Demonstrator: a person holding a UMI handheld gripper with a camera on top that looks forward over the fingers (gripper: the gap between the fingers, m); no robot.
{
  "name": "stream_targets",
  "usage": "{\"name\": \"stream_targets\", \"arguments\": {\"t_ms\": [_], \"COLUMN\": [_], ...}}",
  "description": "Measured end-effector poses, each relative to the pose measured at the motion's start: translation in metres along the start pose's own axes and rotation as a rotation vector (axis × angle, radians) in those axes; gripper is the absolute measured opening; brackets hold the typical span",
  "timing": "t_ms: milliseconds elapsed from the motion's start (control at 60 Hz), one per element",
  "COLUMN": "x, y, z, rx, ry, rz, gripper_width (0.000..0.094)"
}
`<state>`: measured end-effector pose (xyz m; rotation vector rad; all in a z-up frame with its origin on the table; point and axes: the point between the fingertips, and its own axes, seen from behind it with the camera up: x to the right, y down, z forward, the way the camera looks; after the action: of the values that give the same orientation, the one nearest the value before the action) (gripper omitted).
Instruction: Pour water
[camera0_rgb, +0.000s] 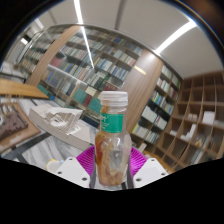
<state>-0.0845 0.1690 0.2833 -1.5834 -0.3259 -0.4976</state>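
Note:
A clear plastic bottle (112, 135) with a white cap and a green and white label stands upright between my fingers, lifted high with only the library room behind it. My gripper (111, 163) is shut on the bottle's lower body. The magenta pads (87, 160) press against it on both sides. The bottle's lower part looks brownish through the plastic. No cup or other vessel is in view.
Tall bookshelves (70, 65) filled with books run along the back left. Empty wooden shelving (195, 120) stands to the right. A wooden desk with papers (40, 115) lies to the left below the bottle. Ceiling strip lights (85, 40) run overhead.

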Motion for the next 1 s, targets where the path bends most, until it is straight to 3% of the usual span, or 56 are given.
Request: {"name": "stream_targets", "arguments": {"t_ms": [117,300,550,633,717,783,867,900,1000], "x": [-0.005,-0.035,-0.054,-0.050,-0.050,-0.050,-0.052,-0.050,-0.043], "y": [0.054,0.147,0.220,0.215,0.218,0.224,0.224,0.221,0.207], "z": [-0.002,0.007,0.014,0.013,0.014,0.008,-0.004,-0.013,-0.051], "rx": [-0.078,-0.200,-0.271,-0.221,-0.215,-0.276,-0.325,-0.337,-0.348], "ry": [-0.084,-0.120,-0.122,-0.104,-0.107,-0.126,-0.138,-0.135,-0.118], "rz": [0.263,0.384,0.431,0.473,0.486,0.501,0.514,0.503,0.432], "gripper_width": [0.0424,0.0428,0.0432,0.0444,0.0520,0.0606,0.0877,0.0842,0.0857]}}
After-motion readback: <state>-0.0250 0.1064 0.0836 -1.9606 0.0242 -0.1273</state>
